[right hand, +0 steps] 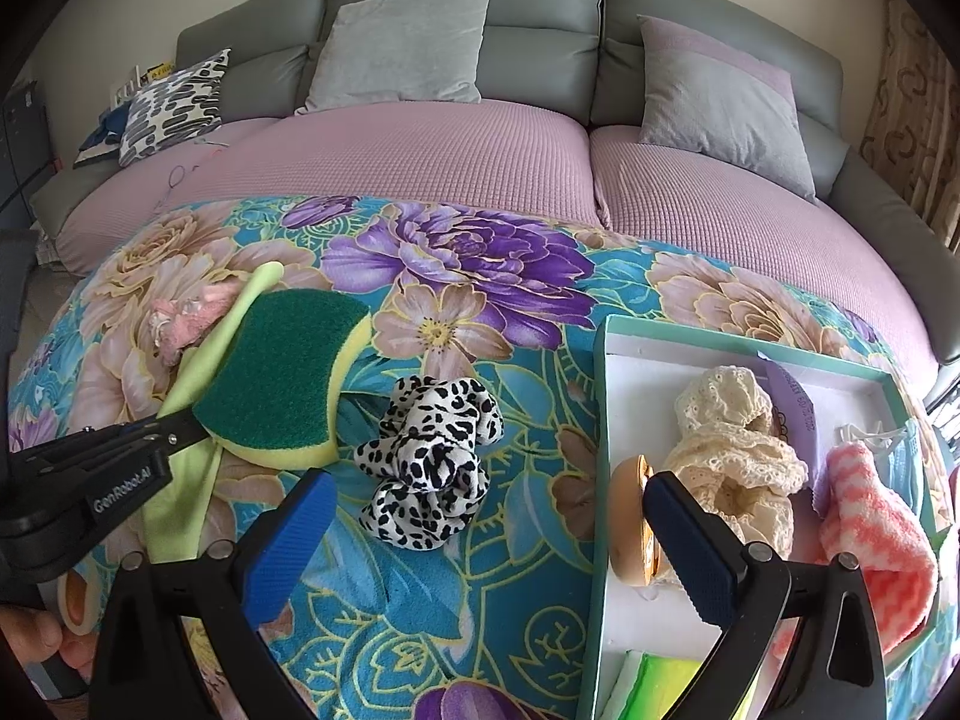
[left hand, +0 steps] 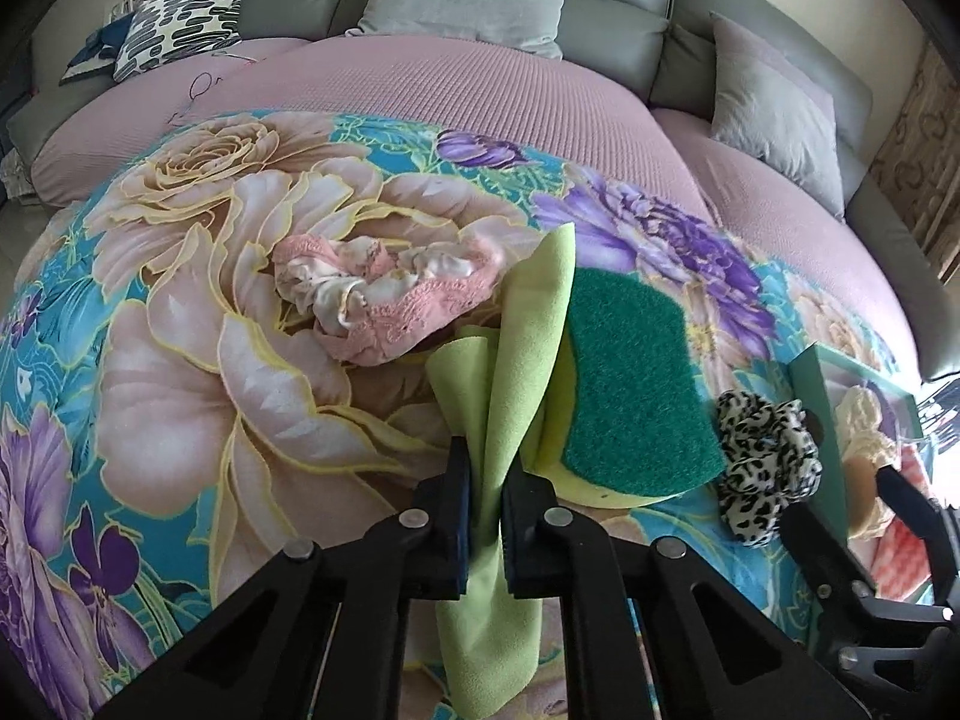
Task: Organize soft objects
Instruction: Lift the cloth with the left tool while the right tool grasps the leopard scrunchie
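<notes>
My left gripper (left hand: 486,474) is shut on a light green cloth (left hand: 510,372), which stands up between its fingers; the cloth also shows in the right wrist view (right hand: 180,480). A green and yellow sponge (left hand: 630,384) lies just right of it, touching the cloth. A leopard-print scrunchie (right hand: 429,456) lies on the floral blanket between the sponge (right hand: 282,384) and the teal box (right hand: 600,420). My right gripper (right hand: 480,510) is open and empty, just in front of the scrunchie. A pink lace cloth (left hand: 384,300) lies crumpled further left.
The teal box holds a cream lace piece (right hand: 738,450), a pink knitted sock (right hand: 876,540), a tan round object (right hand: 630,522) and a green item (right hand: 660,684). Behind the floral blanket (right hand: 468,276) is a grey sofa with pillows (right hand: 408,42).
</notes>
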{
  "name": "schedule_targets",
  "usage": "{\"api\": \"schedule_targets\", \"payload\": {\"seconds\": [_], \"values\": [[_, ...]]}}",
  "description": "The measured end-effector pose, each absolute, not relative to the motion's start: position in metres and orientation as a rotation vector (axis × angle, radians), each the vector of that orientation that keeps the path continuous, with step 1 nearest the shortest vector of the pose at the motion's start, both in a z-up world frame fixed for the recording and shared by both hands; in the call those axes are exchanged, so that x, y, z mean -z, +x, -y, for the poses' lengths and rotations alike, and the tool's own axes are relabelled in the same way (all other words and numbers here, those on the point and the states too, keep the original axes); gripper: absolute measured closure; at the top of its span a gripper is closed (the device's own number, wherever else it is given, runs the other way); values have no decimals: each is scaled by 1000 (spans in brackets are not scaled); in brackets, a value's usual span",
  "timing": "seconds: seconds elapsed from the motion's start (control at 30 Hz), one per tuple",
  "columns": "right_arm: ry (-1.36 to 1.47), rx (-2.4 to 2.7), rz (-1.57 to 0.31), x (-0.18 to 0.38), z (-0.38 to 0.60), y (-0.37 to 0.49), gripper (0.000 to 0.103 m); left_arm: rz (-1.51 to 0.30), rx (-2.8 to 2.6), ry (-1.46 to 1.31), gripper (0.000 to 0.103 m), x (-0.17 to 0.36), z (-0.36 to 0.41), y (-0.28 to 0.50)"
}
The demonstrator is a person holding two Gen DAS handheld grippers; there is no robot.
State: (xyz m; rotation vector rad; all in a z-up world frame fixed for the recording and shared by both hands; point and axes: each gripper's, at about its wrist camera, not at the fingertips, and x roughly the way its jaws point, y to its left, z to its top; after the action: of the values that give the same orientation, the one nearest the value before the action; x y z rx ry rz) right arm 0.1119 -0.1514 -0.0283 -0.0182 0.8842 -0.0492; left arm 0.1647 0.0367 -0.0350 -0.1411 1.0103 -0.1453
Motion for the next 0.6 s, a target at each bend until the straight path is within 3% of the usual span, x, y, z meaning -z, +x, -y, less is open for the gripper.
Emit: {"api": "schedule_targets", "payload": {"seconds": [0.6], "values": [[-38, -19, -810, 19, 139, 109, 0, -815, 114, -207, 96, -31, -66, 145]]}}
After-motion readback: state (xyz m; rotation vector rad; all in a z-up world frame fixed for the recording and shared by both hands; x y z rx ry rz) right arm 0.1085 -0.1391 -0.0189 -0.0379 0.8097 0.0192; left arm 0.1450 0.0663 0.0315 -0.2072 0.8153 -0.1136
